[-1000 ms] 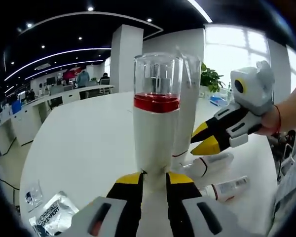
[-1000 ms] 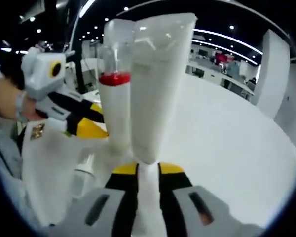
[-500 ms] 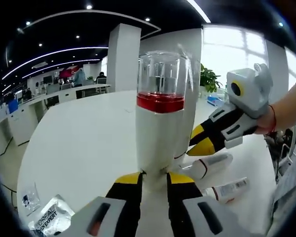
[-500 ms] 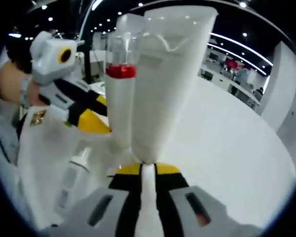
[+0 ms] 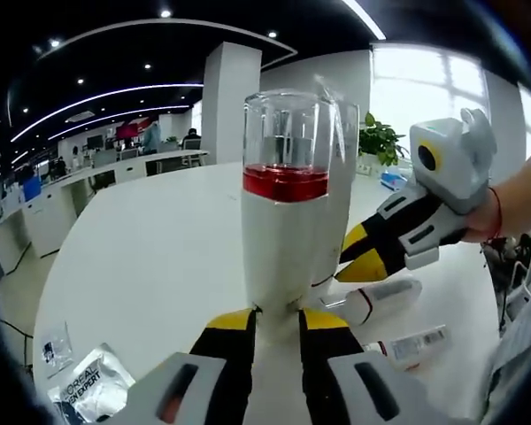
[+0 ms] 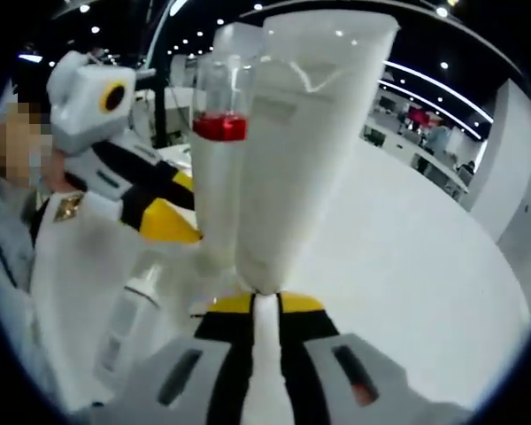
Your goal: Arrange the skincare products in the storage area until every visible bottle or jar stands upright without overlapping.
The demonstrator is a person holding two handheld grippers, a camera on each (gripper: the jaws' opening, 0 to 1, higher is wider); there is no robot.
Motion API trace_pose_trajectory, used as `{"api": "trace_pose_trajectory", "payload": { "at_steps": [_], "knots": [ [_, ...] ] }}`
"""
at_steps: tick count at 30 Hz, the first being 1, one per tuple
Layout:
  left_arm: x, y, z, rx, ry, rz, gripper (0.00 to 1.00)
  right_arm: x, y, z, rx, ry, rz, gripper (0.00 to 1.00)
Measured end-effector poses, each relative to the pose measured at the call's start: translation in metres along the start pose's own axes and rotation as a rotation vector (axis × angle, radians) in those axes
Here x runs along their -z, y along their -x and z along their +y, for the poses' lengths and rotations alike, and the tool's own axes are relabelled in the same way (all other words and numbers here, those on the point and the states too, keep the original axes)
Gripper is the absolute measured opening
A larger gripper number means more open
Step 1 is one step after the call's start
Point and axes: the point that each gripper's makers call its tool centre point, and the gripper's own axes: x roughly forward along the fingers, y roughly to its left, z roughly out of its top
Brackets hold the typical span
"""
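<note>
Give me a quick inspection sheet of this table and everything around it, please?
Surface: white table, round-edged.
Job's things: white bottle with red band and clear cap upright; white tube upright right beside it; two small bottles lying flat, not yet stood up.
Clutter: silver sachets at the table edge.
Grippers: left tool shut on the bottle's base; right tool shut on the tube's bottom end.
Cables: nothing seen.
Surroundings: open office with desks, a white pillar, ceiling light strips, a potted plant by bright windows.
</note>
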Motion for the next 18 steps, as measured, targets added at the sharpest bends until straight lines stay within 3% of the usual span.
{"api": "trace_pose_trajectory", "payload": {
  "at_steps": [5,10,14,18],
  "knots": [
    [-0.003,0.008,0.003,-0.006,0.025,-0.012,0.19,-0.002,0.011,-0.004,0.015,-0.056,-0.015,0.13],
    [-0.005,0.027,0.007,-0.041,0.047,-0.041,0.19,0.005,0.038,-0.006,0.029,-0.150,-0.040,0.15],
    [-0.003,0.041,0.005,-0.045,0.056,-0.051,0.19,0.011,0.044,0.011,-0.021,-0.157,-0.023,0.22],
    [-0.006,0.049,-0.004,-0.009,0.085,-0.064,0.20,0.017,0.042,0.027,-0.072,-0.126,0.008,0.24]
  ]
}}
